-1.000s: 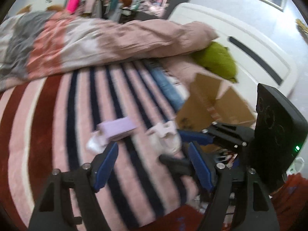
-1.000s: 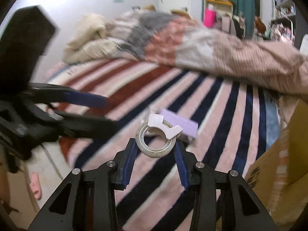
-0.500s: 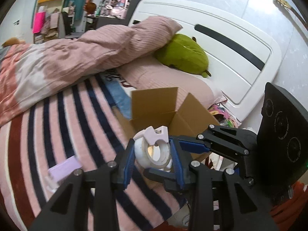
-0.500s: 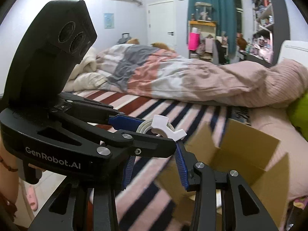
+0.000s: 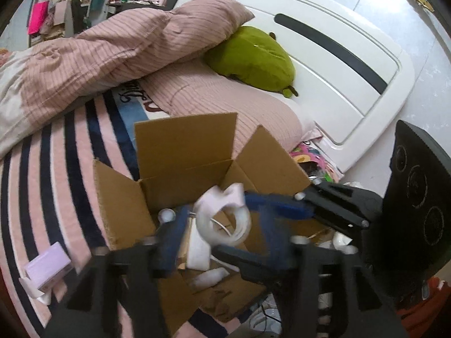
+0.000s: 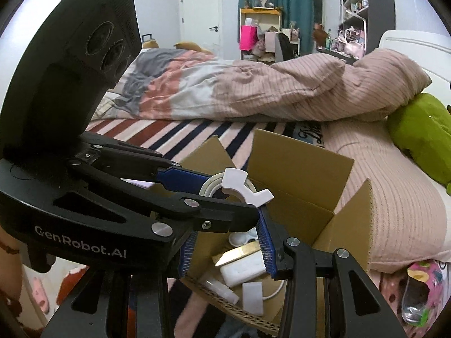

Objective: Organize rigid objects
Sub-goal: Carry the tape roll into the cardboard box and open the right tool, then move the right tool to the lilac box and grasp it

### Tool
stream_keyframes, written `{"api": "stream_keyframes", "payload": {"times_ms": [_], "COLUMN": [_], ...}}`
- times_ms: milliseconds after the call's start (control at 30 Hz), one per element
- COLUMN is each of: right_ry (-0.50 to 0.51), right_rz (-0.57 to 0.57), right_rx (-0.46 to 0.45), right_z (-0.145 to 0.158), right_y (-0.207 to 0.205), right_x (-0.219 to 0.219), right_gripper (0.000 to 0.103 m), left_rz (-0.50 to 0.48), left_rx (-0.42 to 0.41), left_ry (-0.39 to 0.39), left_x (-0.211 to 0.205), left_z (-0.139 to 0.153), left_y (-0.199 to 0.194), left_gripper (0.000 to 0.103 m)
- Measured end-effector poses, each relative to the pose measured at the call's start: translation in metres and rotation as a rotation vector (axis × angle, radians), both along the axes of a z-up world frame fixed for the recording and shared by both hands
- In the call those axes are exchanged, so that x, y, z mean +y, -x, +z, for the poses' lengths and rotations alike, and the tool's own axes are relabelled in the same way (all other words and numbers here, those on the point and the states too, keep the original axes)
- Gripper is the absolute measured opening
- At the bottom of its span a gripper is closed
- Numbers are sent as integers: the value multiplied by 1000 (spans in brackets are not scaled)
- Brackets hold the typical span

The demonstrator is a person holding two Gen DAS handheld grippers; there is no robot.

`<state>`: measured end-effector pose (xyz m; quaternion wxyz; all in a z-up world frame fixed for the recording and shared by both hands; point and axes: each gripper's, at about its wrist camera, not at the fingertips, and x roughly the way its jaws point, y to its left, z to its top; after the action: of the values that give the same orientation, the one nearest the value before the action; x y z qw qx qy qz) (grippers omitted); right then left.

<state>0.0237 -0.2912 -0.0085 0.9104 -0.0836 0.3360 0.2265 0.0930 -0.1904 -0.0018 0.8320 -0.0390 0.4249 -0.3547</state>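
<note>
A white tape roll with a white dispenser clip (image 5: 222, 219) hangs over the open cardboard box (image 5: 183, 146) on the striped bed. In the right wrist view the tape roll (image 6: 234, 187) sits between the fingers of both grippers. My left gripper (image 5: 222, 233) brackets the roll with its blue pads; the view is blurred and the grip is unclear. My right gripper (image 6: 225, 242) has its pads at the roll's sides. The box (image 6: 301, 163) holds several white items (image 6: 242, 270).
A lilac box (image 5: 46, 267) lies on the striped blanket left of the cardboard box. A pink duvet (image 5: 118, 48), a pink pillow and a green plush (image 5: 253, 56) lie behind it. The white headboard (image 5: 338, 64) stands at the right.
Both grippers moved from the striped blanket to above the open box, carrying the tape roll. The left gripper closed in around the roll and now blurs with motion.
</note>
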Motion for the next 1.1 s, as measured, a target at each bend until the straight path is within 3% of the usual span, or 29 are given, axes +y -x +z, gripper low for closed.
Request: {"api": "stream_keyframes", "payload": {"times_ms": [67, 133, 467, 733, 933, 1100], "right_ry": [7, -5, 16, 9, 15, 0], "right_rz": [-12, -11, -1, 91, 251, 341], "right_rx": [0, 1, -6, -42, -34, 78], "right_z": [-1, -1, 5, 17, 7, -28], "right_y": [0, 2, 11, 21, 22, 6], "right_x": [-3, -2, 12, 63, 130, 184], "right_gripper": [62, 67, 67, 67, 67, 67], "left_rz": [10, 14, 93, 224, 354, 434], "left_rx": [-4, -6, -69, -112, -98, -34], "left_ry": [-2, 6, 10, 5, -18, -25], "left_x": [3, 7, 62, 145, 218, 266], "left_z": [1, 4, 25, 28, 5, -35], "left_y": [1, 2, 23, 47, 61, 64], "left_gripper": [69, 70, 73, 76, 77, 77]}}
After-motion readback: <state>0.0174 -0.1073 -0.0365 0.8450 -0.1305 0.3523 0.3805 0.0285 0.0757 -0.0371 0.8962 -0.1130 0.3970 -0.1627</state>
